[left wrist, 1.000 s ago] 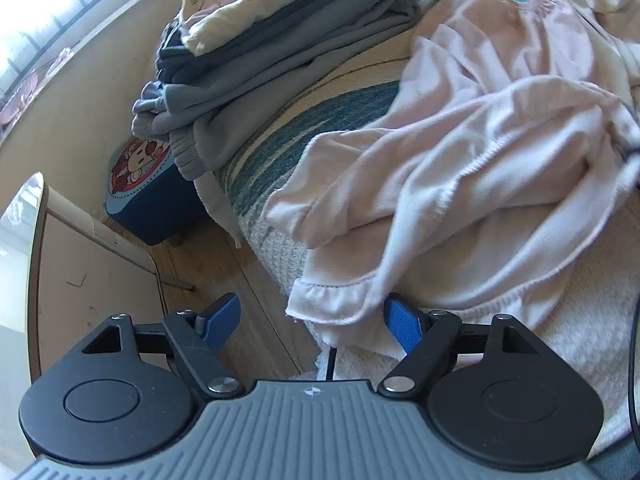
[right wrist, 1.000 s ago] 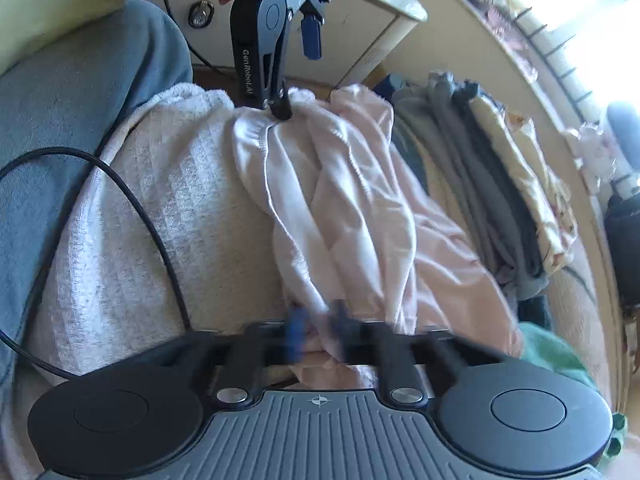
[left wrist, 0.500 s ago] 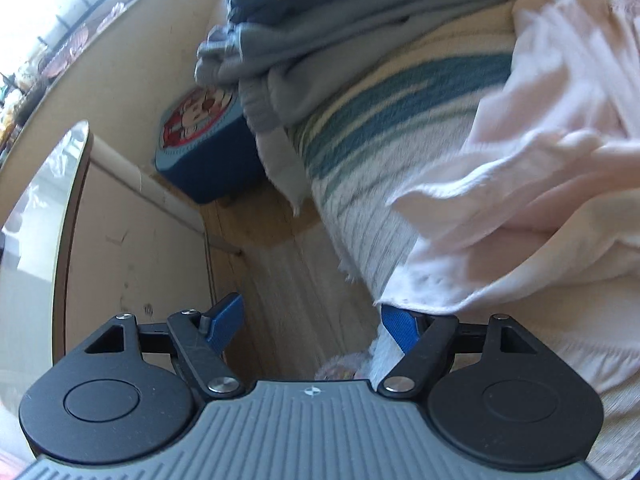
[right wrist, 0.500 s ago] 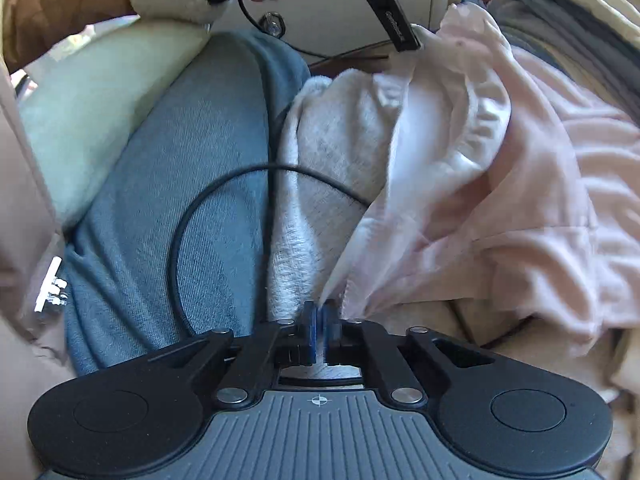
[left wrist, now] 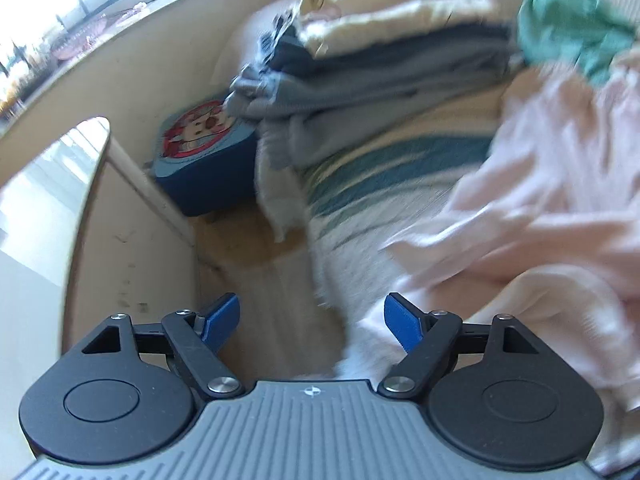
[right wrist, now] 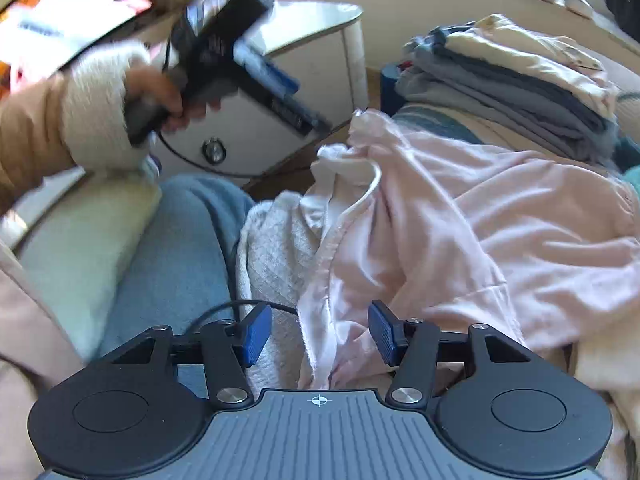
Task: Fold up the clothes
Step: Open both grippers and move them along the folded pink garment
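Observation:
A crumpled pale pink garment [right wrist: 500, 220] lies over a white knitted blanket [right wrist: 272, 248] on the bed. My right gripper [right wrist: 320, 334] hovers low over its near hem. Its jaws are opening, and a fold of pink hem lies loose between the blue pads without being pressed. A hand in a fleecy cuff holds my left gripper [right wrist: 304, 108] raised at the upper left, off the garment, blurred. In the left wrist view the left gripper [left wrist: 312, 320] stands open with nothing between its pads, beside the pink garment [left wrist: 540, 200].
A stack of folded grey and cream clothes [left wrist: 380, 60] sits at the far end of the bed, with a teal garment [left wrist: 572, 28] beside it. A blue stool [left wrist: 200, 160] and a cream cabinet [right wrist: 312, 52] stand on the wooden floor. A jeans-clad leg [right wrist: 176, 248] and a black cable [right wrist: 224, 308] lie near.
My right gripper was shut on the pink hem and has opened, letting the cloth go. The left gripper has lifted away from the garment's edge and swung, blurring its view.

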A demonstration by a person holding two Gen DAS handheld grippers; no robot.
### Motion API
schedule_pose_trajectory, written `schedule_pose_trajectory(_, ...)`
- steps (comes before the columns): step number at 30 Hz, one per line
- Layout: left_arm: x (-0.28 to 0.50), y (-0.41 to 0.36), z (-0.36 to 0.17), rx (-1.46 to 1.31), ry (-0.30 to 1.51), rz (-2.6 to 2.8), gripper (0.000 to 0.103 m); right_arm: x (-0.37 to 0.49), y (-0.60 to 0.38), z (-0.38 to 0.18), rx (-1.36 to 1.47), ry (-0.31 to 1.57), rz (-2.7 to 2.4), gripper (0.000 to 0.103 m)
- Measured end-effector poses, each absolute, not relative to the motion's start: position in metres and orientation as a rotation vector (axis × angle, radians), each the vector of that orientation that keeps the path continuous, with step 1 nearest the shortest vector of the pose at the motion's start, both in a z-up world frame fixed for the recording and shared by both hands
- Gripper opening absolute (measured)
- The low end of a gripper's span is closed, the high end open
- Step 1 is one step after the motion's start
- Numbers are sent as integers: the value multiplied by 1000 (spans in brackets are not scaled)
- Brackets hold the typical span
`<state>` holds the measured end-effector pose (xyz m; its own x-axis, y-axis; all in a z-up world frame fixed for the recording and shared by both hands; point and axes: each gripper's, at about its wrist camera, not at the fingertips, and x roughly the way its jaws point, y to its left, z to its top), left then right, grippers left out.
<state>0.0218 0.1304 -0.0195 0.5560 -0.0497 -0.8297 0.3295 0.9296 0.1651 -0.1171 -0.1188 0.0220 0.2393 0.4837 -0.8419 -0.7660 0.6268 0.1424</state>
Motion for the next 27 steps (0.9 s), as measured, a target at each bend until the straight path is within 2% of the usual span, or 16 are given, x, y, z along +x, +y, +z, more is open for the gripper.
schedule_pose_trajectory(2, 19, 123, -17, 260, 961, -265, 78, -117, -112, 4, -416, 1010, 876, 52)
schedule_pose_trajectory(3, 17, 117, -16, 257, 955, -276, 76, -117, -109, -5, -442, 1018, 877, 34)
schedule_pose_trajectory(4, 15, 111, -15, 257, 946, -284, 76, -117, -106, -12, -458, 1029, 877, 6)
schedule_pose_trajectory(5, 14, 106, -14, 256, 936, -285, 75, -119, -107, -13, -429, 1052, 877, 3)
schedule_pose_trajectory(7, 14, 101, -14, 227, 930, -296, 71, -125, -112, -7, -400, 1058, 911, 3)
schedule_pose_trajectory(11, 19, 93, -30, 238, 1017, -314, 53, -135, -117, -12, -421, 1108, 955, 3)
schedule_pose_trajectory(12, 19, 91, -38, 276, 1052, -304, 52, -136, -117, -17, -434, 1120, 947, 4)
schedule_pose_trajectory(14, 18, 93, -50, 341, 1090, -271, 52, -135, -119, -26, -405, 1147, 933, 12)
schedule_pose_trajectory(16, 20, 99, -60, 391, 1132, -210, 52, -134, -120, -31, -382, 1160, 926, 13)
schedule_pose_trajectory(18, 26, 107, -66, 402, 1151, -158, 65, -133, -120, -32, -362, 1163, 926, 15)
schedule_pose_trajectory(21, 31, 114, -61, 348, 1154, -147, 66, -126, -133, -14, -265, 1150, 933, 20)
schedule_pose_trajectory(23, 32, 115, -49, 316, 1126, -148, 64, -118, -149, 5, -161, 1104, 898, 29)
schedule_pose_trajectory(25, 34, 116, -37, 276, 1102, -160, 65, -108, -168, 24, -76, 1039, 833, 49)
schedule_pose_trajectory(27, 37, 115, -25, 230, 1081, -182, 72, -93, -188, 31, -30, 980, 721, 53)
